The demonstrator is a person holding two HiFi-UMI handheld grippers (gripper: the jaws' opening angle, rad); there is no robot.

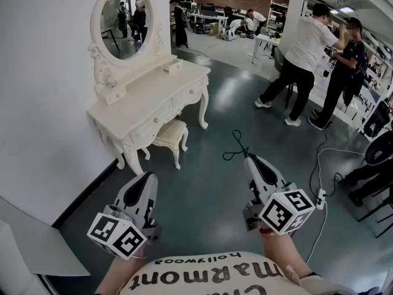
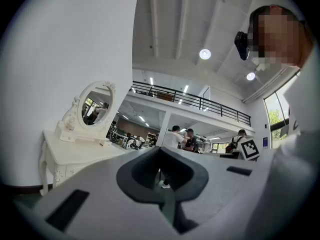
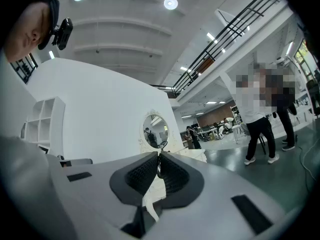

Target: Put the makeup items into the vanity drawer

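Observation:
The white vanity table (image 1: 147,103) with its oval mirror (image 1: 123,20) stands against the left wall, a few steps ahead, with its drawers closed. From here I cannot make out any makeup items on its top. My left gripper (image 1: 145,178) and right gripper (image 1: 249,160) are held low near my body over the dark floor, pointing forward, both shut and empty. In the left gripper view the jaws (image 2: 160,150) meet, with the vanity (image 2: 75,151) far off at the left. In the right gripper view the jaws (image 3: 159,156) meet in front of the mirror (image 3: 154,131).
A cushioned stool (image 1: 170,133) sits tucked under the vanity. A black cable (image 1: 236,146) lies on the floor just beyond my right gripper, and a white cable (image 1: 320,165) runs at the right. Two people (image 1: 304,54) stand at the back right. A white board (image 1: 37,244) leans at the lower left.

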